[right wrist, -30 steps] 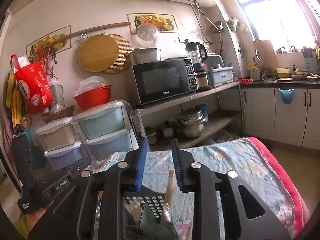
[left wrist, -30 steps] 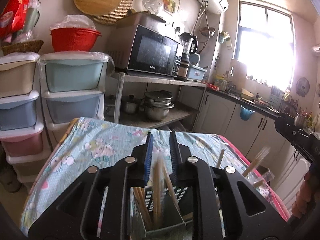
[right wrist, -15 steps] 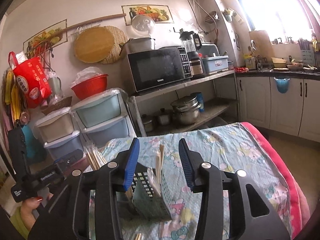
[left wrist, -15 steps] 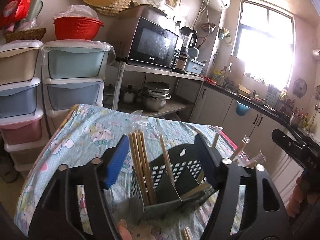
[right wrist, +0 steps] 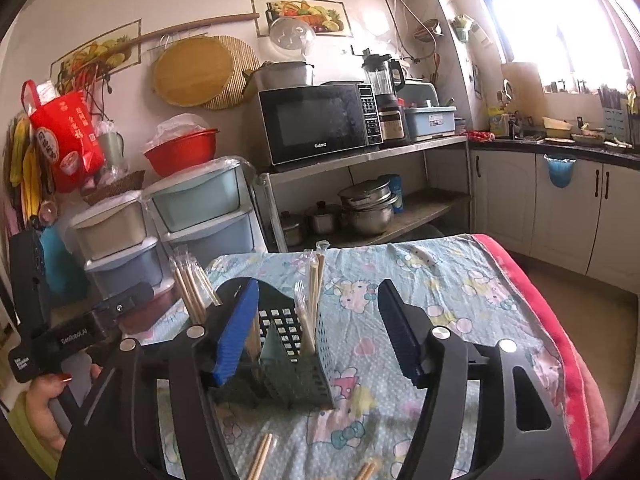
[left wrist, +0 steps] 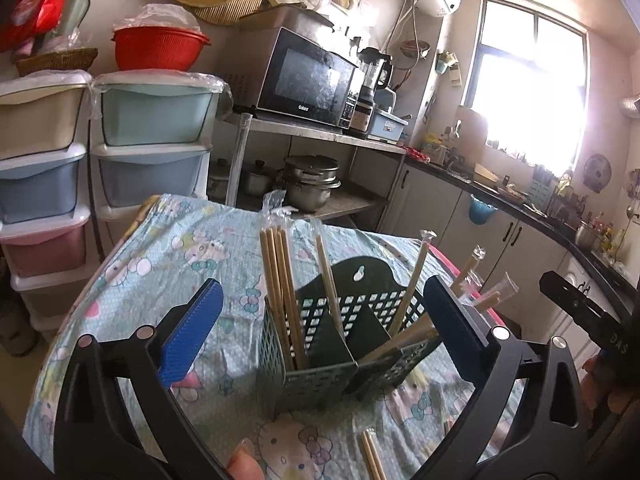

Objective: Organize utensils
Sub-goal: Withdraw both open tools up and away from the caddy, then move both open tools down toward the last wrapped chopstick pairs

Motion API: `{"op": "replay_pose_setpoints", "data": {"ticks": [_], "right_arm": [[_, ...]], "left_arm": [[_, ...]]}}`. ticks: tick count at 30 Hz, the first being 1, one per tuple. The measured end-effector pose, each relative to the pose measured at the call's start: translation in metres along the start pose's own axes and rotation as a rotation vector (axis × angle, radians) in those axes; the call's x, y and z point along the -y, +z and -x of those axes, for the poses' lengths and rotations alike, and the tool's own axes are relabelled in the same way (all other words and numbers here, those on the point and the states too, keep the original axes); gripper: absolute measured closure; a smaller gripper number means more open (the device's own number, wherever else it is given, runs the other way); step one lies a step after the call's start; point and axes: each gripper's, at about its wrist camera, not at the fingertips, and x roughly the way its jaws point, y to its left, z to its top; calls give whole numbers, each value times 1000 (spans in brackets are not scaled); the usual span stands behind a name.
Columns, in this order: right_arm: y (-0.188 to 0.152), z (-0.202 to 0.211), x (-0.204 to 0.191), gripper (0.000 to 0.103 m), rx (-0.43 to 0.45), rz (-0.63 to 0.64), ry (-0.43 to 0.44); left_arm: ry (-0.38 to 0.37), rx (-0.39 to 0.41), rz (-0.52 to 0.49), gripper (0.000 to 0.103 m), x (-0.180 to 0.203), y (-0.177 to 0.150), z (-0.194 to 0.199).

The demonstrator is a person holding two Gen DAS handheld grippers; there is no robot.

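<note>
A dark green perforated caddy (left wrist: 320, 372) (right wrist: 296, 376) stands on the cat-print tablecloth (left wrist: 180, 260) (right wrist: 460, 280). Several wooden chopsticks (left wrist: 280, 280) (right wrist: 312, 280), some in clear wrappers, stand or lean in its compartments. My left gripper (left wrist: 322, 292) is low in front of the caddy, its jaws opening wide on either side, pads off everything. My right gripper (right wrist: 318, 286) faces the caddy from another side, jaws also opening, with the wrapped chopsticks showing between them untouched. A few loose chopsticks (left wrist: 372, 456) (right wrist: 262, 456) lie on the cloth close to me.
Stacked plastic drawers (left wrist: 152, 140) (right wrist: 200, 216) stand beyond the table's far left. A steel shelf carries a microwave (left wrist: 308, 80) (right wrist: 320, 120) with pots below. White cabinets (right wrist: 560, 208) run along the right. The table's right edge is pink (right wrist: 560, 340).
Both grippers were nearly shut around chopsticks over the caddy; both have opened and drawn back. The chopsticks now stand loose in the caddy.
</note>
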Motion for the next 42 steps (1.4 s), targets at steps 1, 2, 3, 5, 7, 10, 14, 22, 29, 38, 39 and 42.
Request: {"op": "replay_pose_setpoints", "data": {"ticks": [1,2,3,5,7,10,14,22,29,38,39,42], "right_arm": [[-1,2,-1,41,-1,3,1],[-2,3,0,40,-1,4,2],[-4,5,0,40,-3,5,4],[-6,8,-1,38,-12,4,9],[-9,9,-1,37,-25,1,11],[-15,12,-1,36,-49,0,14],[-25,12,-3,36,-88,9,14],[-46,11,1,36,-159,2,7],[-60,11,6,36,-207,-2,8],[-74,6,17,37,-277,-32,3],[-76,6,18,37,-286,-36,2],[-80,3,23,37,-310,-50,0]], "left_arm": [[1,-1,0,11,0,-1,1],[2,-4,0,11,0,-3,2],[3,-6,1,11,0,-4,3],[0,-11,2,11,0,-7,6],[-1,-19,-1,11,1,-10,7],[-2,-35,-8,11,2,-16,8],[-1,-57,-13,11,4,-25,9],[-2,-101,-14,11,6,-41,6],[-9,-142,-17,11,9,-54,3],[-25,-207,-45,11,21,-70,-7],[-24,-218,-47,11,23,-73,-9],[-29,-251,-50,11,25,-80,-14]]}}
